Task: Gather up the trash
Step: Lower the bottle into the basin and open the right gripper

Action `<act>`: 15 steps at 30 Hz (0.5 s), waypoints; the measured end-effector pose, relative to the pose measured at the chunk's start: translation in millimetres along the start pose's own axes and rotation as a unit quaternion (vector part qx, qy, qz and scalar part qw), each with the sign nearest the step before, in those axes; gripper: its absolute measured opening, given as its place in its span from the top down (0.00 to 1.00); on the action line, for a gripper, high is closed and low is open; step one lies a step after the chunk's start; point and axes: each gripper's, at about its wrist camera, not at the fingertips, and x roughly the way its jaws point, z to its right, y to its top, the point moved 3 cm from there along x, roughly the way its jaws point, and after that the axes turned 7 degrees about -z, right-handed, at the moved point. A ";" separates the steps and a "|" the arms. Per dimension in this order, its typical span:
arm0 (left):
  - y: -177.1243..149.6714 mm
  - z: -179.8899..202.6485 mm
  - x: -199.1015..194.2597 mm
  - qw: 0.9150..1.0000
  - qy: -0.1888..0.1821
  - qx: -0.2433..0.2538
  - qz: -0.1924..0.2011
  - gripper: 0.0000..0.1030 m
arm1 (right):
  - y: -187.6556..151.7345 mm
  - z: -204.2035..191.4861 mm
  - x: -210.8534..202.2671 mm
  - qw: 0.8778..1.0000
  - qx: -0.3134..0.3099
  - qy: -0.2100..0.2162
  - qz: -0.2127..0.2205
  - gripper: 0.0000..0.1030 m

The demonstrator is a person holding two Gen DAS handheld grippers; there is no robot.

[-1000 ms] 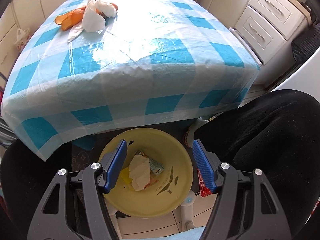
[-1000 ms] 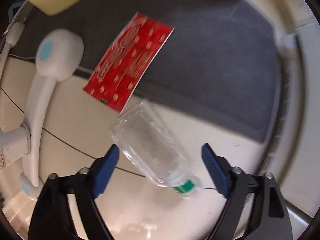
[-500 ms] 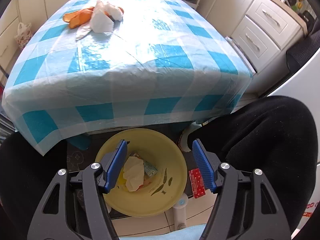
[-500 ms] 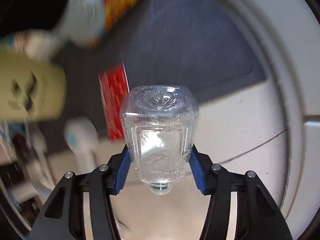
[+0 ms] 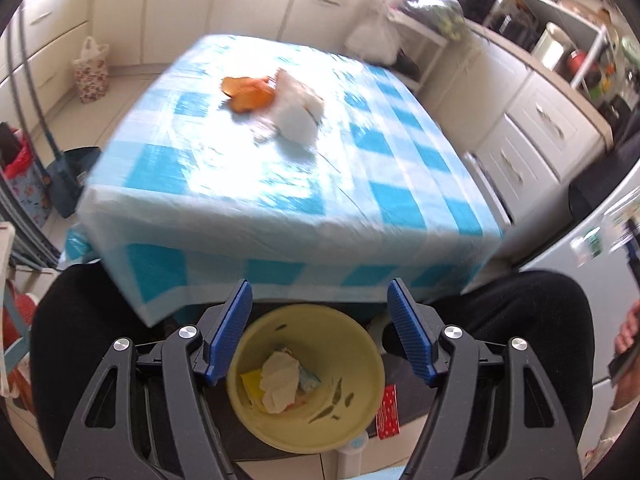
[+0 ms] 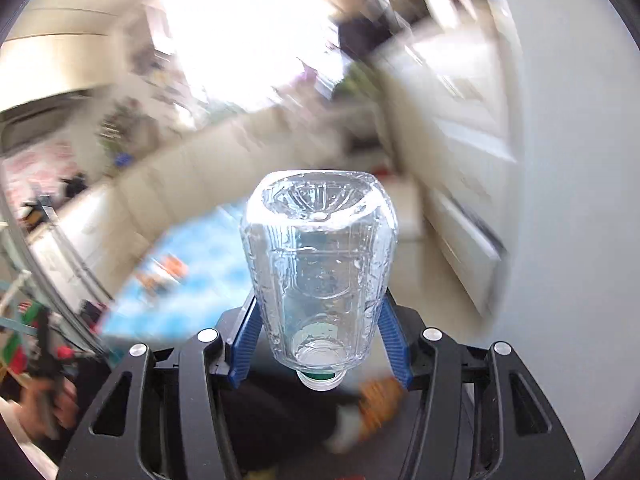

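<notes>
Kitchen floor carries the yellow bin [image 5: 306, 376], below the counter [image 5: 280, 184] edge. Right gripper [image 6: 320, 344] jaws clamp the clear bottle [image 6: 320, 264] — long axis along the jaws, cap rearward. Left gripper [image 5: 320, 332] jaws, opening and empty, frame the bin — bottle destination.

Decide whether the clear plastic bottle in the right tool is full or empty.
Empty: the clear bottle shows no liquid, only droplets inside its walls, held with its green-ringed neck toward the camera.

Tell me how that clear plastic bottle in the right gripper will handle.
The bottle looks empty, so probably light. Its thin clear walls may flex under the right gripper. It is held cap-end in, so it could slip if the squeeze loosens.
</notes>
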 end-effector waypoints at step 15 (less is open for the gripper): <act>1.3 -106.9 -84.7 0.987 0.010 -0.121 0.107 0.29 | -122.0 -237.0 136.4 0.944 -0.183 0.109 -0.251 0.46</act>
